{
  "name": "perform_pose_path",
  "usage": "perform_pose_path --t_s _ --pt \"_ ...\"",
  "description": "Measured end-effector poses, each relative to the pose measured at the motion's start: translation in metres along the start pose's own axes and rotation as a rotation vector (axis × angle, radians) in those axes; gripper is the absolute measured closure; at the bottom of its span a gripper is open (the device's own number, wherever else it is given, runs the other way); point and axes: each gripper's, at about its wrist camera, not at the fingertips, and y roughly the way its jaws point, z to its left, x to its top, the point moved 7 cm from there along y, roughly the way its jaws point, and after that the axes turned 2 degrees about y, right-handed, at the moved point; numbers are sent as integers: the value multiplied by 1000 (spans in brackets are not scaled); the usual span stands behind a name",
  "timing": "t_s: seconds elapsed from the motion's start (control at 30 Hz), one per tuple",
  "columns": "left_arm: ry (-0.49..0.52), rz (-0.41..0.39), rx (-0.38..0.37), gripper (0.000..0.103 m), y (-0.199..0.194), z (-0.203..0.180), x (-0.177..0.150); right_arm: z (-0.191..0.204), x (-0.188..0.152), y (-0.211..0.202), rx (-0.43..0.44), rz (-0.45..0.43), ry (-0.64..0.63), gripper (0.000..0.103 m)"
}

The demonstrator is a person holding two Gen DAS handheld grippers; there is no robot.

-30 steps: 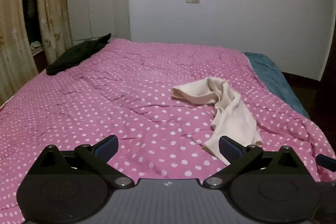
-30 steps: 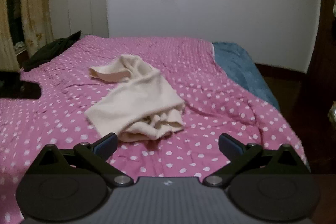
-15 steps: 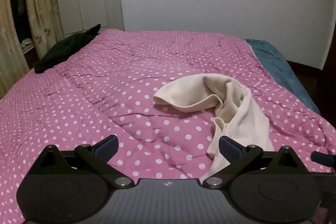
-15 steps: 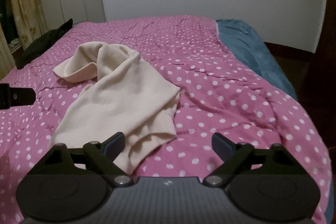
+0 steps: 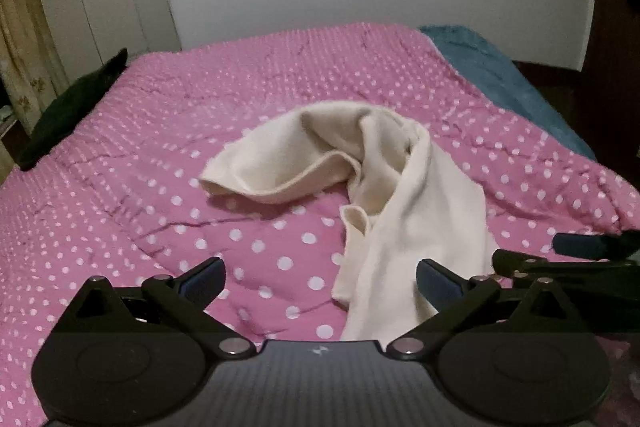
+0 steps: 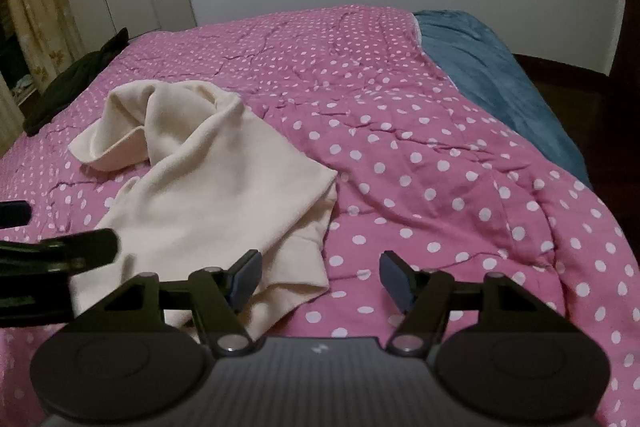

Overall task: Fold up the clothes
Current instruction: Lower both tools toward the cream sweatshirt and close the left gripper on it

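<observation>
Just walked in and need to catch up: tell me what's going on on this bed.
A person is holding a gripper in each hand over a cream garment that lies crumpled and unfolded on the pink polka-dot bedspread. The left gripper has open jaws at the garment's near end. The right gripper hangs over the near corner, its jaws closing, though the pads do not press on the cloth yet. Nothing is held.

A cream garment lies crumpled and partly twisted on the pink polka-dot bedspread.
</observation>
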Motion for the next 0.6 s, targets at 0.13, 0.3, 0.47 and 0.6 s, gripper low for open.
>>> perform_pose_path --t_s 0.13,0.3,0.47,0.6 --pt "9 35 -11 21 9 -3 -6 0 0 0 0 3 -13 37" --pt "6 34 -74 68 7 -3 -7 0 -2 1 3 5 -12 37" --pt "-9 -3 -90 91 -7 3 -2 2 -4 -2 12 4 -11 37" --pt "-21 -39 -113 94 -15 11 4 3 -4 -6 20 -1 -11 37"
